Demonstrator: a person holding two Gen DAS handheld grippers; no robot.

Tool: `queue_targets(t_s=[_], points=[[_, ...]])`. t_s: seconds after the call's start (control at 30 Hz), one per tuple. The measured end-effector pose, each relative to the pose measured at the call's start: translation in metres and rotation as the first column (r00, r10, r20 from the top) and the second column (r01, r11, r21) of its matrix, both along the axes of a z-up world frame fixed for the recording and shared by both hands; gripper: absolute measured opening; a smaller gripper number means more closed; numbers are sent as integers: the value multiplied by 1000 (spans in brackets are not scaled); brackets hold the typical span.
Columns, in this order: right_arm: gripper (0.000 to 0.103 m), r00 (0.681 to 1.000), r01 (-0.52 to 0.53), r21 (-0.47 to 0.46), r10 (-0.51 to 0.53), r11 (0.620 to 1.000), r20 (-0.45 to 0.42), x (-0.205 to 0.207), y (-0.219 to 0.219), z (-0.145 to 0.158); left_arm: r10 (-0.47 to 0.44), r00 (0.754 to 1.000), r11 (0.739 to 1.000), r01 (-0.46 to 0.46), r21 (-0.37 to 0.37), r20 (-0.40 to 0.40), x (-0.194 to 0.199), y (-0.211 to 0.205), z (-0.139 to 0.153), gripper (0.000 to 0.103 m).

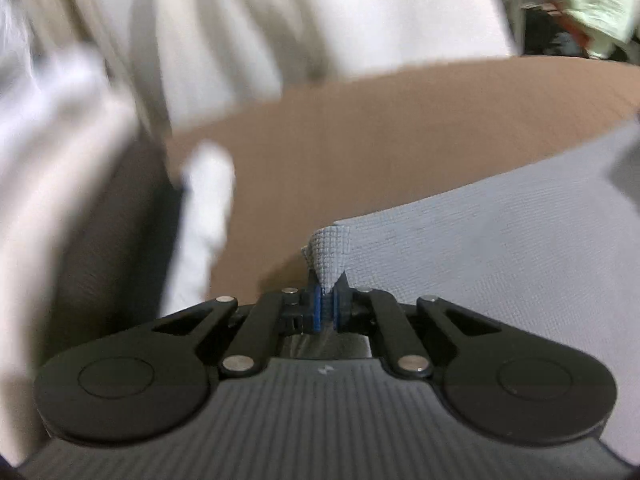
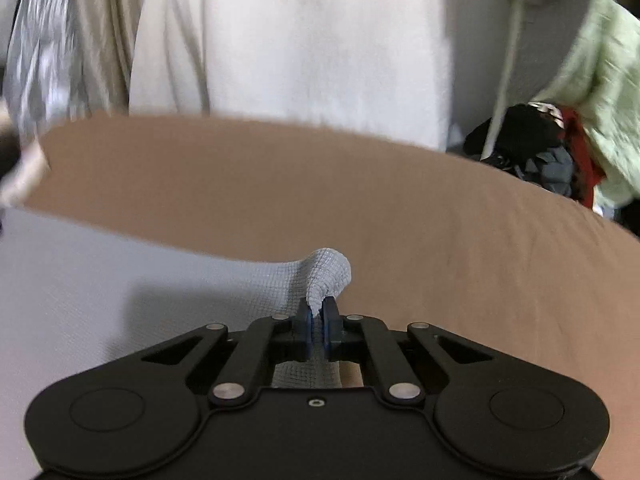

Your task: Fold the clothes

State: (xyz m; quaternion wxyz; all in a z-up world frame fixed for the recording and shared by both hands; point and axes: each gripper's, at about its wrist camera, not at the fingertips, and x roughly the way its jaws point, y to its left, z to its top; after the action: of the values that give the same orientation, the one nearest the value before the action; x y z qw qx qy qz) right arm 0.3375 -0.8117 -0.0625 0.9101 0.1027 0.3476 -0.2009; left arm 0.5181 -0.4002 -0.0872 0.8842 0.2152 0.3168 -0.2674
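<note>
I am pinching the grey waffle-knit garment (image 1: 500, 248) at two corners, left gripper (image 1: 327, 300) and right gripper (image 2: 319, 314) both clamped; it is looking soft, light, limp.

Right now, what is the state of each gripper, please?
Left gripper: closed on a corner of the grey cloth.
Right gripper: closed on another corner of the same grey cloth.

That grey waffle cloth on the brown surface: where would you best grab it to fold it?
At its corners, coming in low from the near edge. The grey cloth lies flat, so only corners lift into a pinchable peak. The left hand-held gripper and right hand-held gripper each pinch one now.
</note>
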Motion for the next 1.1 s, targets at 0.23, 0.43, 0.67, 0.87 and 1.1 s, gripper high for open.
queue_targets(t_s=[0.23, 0.43, 0.67, 0.87, 1.1], points=[[7, 973, -53, 93, 30, 994, 231, -117, 58, 67, -43, 991, 972, 70, -224, 124, -130, 80, 69, 5], [7, 958, -143, 121, 106, 982, 266, -250, 135, 77, -2, 999, 933, 16, -360, 41, -305, 176, 86, 5], [7, 956, -60, 186, 3, 981, 293, -382, 225, 0, 154, 937, 937, -239, -256, -313, -444, 238, -5, 5], [7, 947, 61, 197, -119, 979, 299, -404, 254, -34, 185, 914, 882, -317, -348, -362, -443, 263, 4, 5], [8, 939, -5, 210, -68, 978, 338, -443, 255, -11, 143, 841, 945, -272, -180, -521, -447, 259, -6, 15]])
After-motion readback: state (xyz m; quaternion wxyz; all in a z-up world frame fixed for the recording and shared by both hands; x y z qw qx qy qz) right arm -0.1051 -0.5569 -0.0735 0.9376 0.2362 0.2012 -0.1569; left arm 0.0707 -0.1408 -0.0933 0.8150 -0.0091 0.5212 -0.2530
